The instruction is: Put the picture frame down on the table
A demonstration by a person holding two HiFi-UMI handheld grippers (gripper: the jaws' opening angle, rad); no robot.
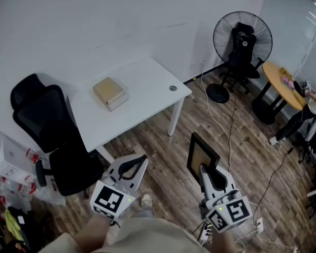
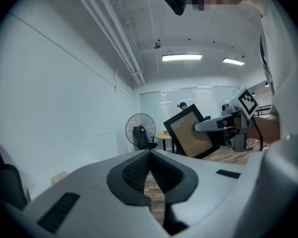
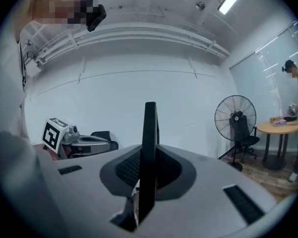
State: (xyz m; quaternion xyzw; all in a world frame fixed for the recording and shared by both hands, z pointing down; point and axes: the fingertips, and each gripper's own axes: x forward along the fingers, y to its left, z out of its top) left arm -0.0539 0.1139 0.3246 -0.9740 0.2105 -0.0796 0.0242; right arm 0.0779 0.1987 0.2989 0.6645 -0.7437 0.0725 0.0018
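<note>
Currently the right hand-held gripper (image 1: 206, 168) is clamped on the lower edge of the black picture frame (image 1: 200, 153). It holds the frame upright in the air over the wooden floor (image 1: 163, 152), well apart from the white bench (image 1: 147, 83). The left hand-held gripper (image 1: 132, 166) has its jaws pressed together with nothing between them and hovers near a black office chair (image 1: 47, 130), while a tan box (image 1: 110, 93) lies on the bench.

Picture frame (image 3: 150, 128) lower edge hidden inside right claw (image 3: 149, 170), round table (image 1: 274, 75) items too small to tell
</note>
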